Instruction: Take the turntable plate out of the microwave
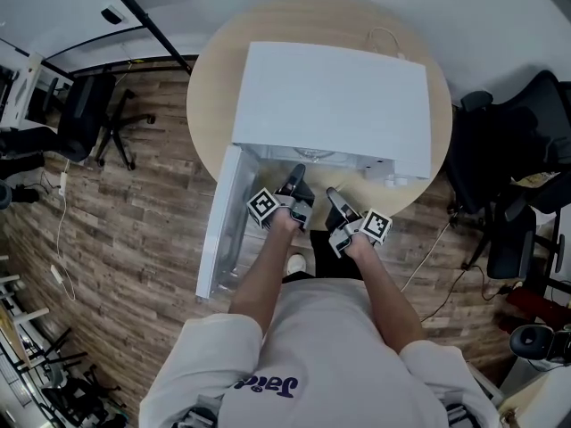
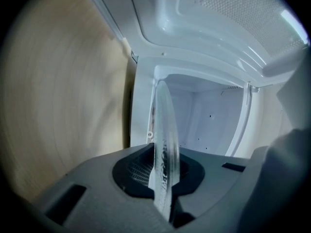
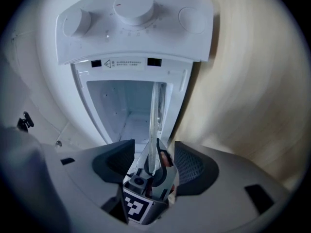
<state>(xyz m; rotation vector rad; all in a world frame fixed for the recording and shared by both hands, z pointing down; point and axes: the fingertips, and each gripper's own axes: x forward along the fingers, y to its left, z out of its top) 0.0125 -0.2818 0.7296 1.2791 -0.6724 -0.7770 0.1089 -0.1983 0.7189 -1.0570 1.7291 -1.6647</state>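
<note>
The white microwave (image 1: 335, 105) stands on a round wooden table (image 1: 210, 105) with its door (image 1: 223, 226) swung open to the left. The clear glass turntable plate (image 2: 164, 140) shows edge-on in the left gripper view, still at the oven's mouth. My left gripper (image 2: 163, 171) is shut on its near rim. In the head view the left gripper (image 1: 297, 184) is at the opening, beside the right gripper (image 1: 335, 200). My right gripper (image 3: 153, 161) is open. The plate's rim (image 3: 154, 120) runs between its pads (image 3: 192, 166) without touching them, and the left gripper's marker cube (image 3: 135, 207) is just below.
The control panel with its dials (image 3: 131, 8) lies on the oven's right side. Black office chairs stand to the left (image 1: 94, 114) and to the right (image 1: 513, 168) on the wood floor. A cable (image 1: 384, 38) lies behind the microwave.
</note>
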